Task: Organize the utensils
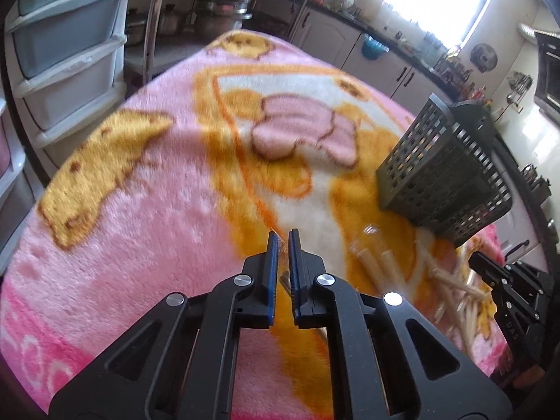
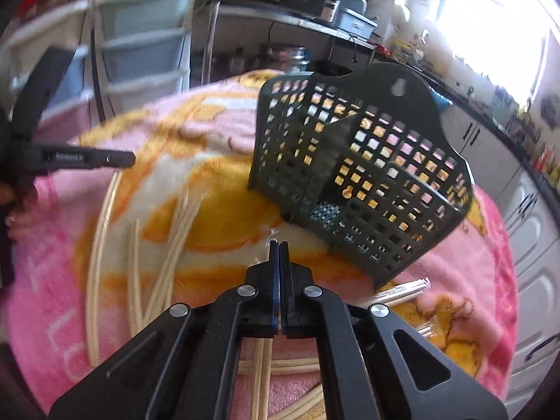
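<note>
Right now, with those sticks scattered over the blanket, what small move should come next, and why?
Probably open the right gripper and lower it onto the chopsticks lying loose on the blanket. It and the left gripper both look shut with no stick between their pads, and none shows in the dark slotted basket yet.

the left wrist camera is sitting just behind its own left gripper (image 1: 283,241), looking forward and downward along the fingers, close over a pink and orange blanket (image 1: 140,210). the right wrist camera is looking the same way from behind the right gripper (image 2: 279,245), equally near. both are taking in the dark slotted basket (image 1: 444,175) (image 2: 364,182), the pale sticks (image 1: 455,290) (image 2: 175,231), the blanket and each other's gripper at the edge.
</note>
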